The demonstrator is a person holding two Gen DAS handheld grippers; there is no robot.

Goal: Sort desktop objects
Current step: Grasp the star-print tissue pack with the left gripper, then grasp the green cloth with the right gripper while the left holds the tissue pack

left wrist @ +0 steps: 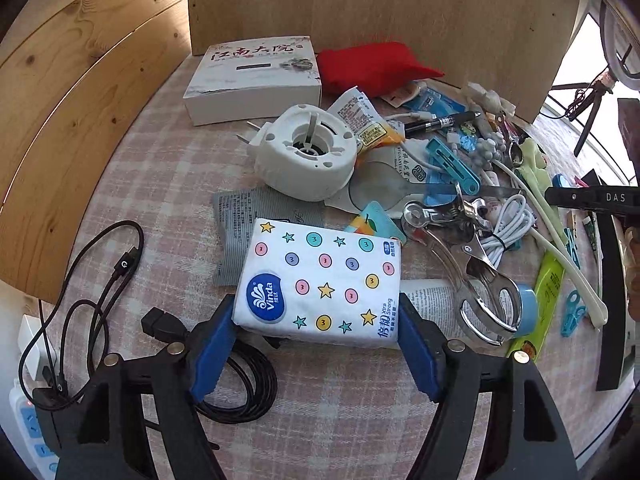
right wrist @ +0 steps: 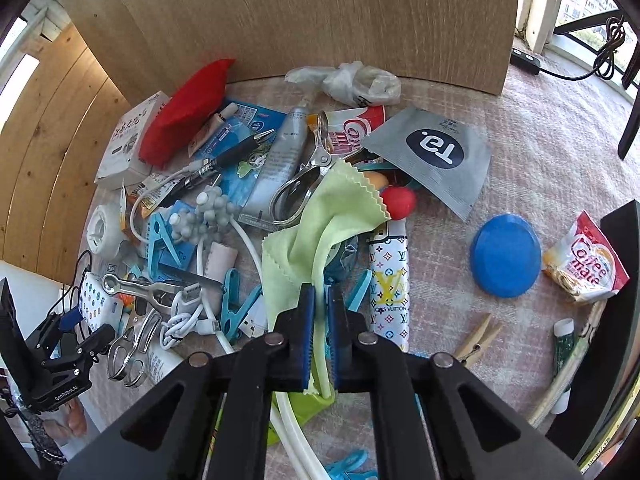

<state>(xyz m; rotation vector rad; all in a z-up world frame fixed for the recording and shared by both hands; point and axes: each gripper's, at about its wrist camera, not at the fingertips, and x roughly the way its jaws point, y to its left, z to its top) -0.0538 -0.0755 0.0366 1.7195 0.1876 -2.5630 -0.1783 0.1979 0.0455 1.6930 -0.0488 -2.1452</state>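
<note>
The right gripper (right wrist: 320, 332) has its jaws clamped on a fold of the pale green cloth (right wrist: 320, 232), which lies draped over the middle of the heap on the tabletop (right wrist: 520, 128). The cloth covers part of a metal clip (right wrist: 298, 188) and touches the patterned lighter (right wrist: 389, 284) and a red ball (right wrist: 398, 203); lifting it quickly would probably drag or roll these, the ball being the likeliest to run toward the tabletop's edge. The pinch also sits on a thin fold, so the fabric could slide out.

The left gripper (left wrist: 316, 344) has its jaws apart on either side of the tissue pack (left wrist: 320, 280), the pads (left wrist: 212, 344) just beside the pack's near corners. The pack is soft and glossy; clamping only the corners may squash it or let it pivot out. A black cable (left wrist: 240, 384) coils under the near-left pad and could snag.
</note>
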